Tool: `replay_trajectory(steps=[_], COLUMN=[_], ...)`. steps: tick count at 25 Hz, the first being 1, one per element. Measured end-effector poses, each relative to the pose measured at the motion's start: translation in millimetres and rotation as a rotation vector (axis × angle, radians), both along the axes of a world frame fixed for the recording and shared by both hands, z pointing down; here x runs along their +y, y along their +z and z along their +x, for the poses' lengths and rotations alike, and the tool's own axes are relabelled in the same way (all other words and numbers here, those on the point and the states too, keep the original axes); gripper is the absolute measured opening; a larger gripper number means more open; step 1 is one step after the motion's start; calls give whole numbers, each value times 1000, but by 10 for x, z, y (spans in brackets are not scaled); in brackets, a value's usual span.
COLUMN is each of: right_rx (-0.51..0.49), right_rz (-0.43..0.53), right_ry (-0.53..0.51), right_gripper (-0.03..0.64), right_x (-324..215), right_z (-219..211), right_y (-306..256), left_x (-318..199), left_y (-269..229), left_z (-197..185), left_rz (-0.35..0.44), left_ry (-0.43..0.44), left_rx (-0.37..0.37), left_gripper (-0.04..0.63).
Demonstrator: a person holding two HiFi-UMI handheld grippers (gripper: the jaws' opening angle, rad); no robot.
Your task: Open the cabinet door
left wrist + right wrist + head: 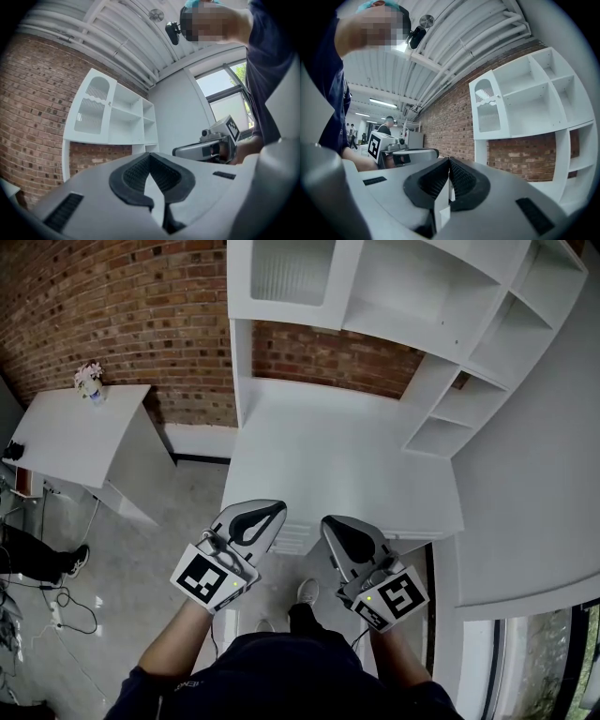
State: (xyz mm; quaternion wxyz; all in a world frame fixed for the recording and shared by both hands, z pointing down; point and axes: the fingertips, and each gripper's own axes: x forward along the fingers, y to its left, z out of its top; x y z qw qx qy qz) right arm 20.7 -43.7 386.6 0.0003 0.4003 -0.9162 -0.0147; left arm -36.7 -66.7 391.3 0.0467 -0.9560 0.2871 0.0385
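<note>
The cabinet door (292,273) is white with a ribbed window. It stands closed at the upper left of the white shelf unit (469,315), above a white desk (347,465). My left gripper (251,521) and right gripper (349,538) are side by side at the desk's near edge, well short of the door. Both are shut and hold nothing. The door (91,110) shows ahead and up to the left past the left gripper (150,157). In the right gripper view the door (487,110) is up and to the right of the right gripper (449,161).
A small white table (80,432) with a flower pot (89,379) stands at the left against the brick wall (122,306). A person's leg (37,559) and cables lie at the far left. A tall white panel (544,502) runs along the right.
</note>
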Motion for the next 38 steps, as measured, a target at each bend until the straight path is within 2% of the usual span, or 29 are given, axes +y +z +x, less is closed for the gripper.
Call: replay_trajectory(steps=[6, 17, 24, 29, 38], right_rx=[-15, -33, -46, -57, -72], right_rz=[-3, -33, -33, -34, 12], right_ry=[-25, -68, -94, -97, -67], right_gripper=[25, 25, 25, 25, 25], right_x=[-537, -1366, -1784, -2032, -2338], right_z=[306, 928, 1165, 1245, 1152], right_y=[32, 193, 195, 178, -47], left_x=[-518, -1306, -1721, -1997, -2454], left_y=[12, 163, 89, -22, -409], left_z=[278, 894, 1147, 1178, 1042], left_rz=[-2, -47, -14, 14, 143], left_ry=[-36, -87, -112, -129, -126], left_rx=[-3, -58, -26, -43, -66], left_gripper=[8, 8, 8, 6, 8])
